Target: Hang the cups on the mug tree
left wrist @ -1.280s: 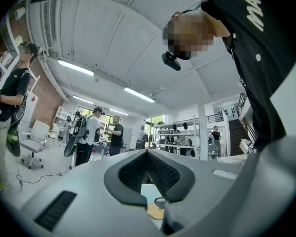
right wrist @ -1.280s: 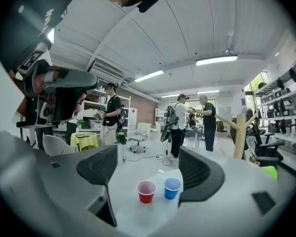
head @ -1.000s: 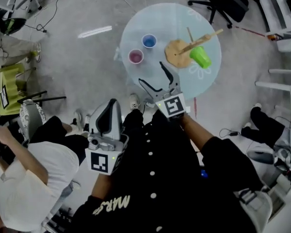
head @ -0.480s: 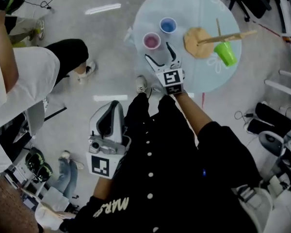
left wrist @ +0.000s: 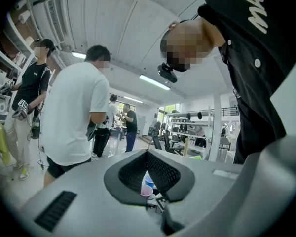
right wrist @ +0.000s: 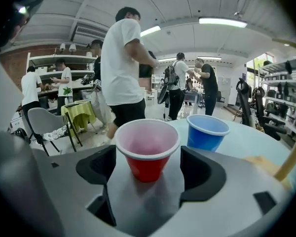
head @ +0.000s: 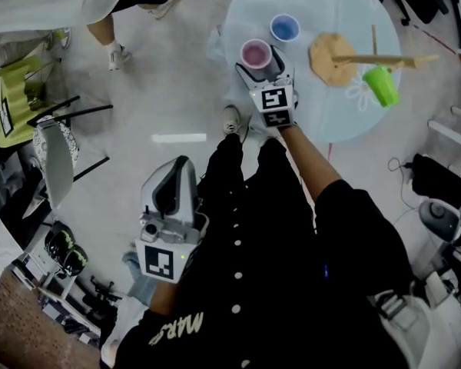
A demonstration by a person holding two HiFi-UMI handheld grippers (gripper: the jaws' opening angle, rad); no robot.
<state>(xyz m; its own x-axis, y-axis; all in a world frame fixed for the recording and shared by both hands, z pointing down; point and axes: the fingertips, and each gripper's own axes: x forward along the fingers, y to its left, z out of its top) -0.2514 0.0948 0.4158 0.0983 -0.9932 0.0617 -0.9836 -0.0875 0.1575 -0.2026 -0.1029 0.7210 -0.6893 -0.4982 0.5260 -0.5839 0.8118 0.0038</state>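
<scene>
On the round glass table (head: 323, 106) stand a red cup (head: 255, 52) and a blue cup (head: 284, 28). Right of them is the wooden mug tree (head: 334, 56), with a green cup (head: 381, 85) hanging on one peg. My right gripper (head: 263, 61) is open, and its jaws stand on either side of the red cup (right wrist: 147, 149) with small gaps. The blue cup (right wrist: 206, 131) is just beyond, to the right. My left gripper (head: 179, 164) is shut on nothing and held low, away from the table, over the floor.
Several people stand around the room, one in a white shirt (right wrist: 121, 58) close behind the table. A chair with a green cloth (head: 8, 114) and a grey chair (head: 54, 156) stand at the left. Cables and gear (head: 438, 183) lie on the floor at the right.
My right gripper has moved forward over the table until its jaws stand around the red cup. The left gripper stays put. The person in white has walked away toward the top.
</scene>
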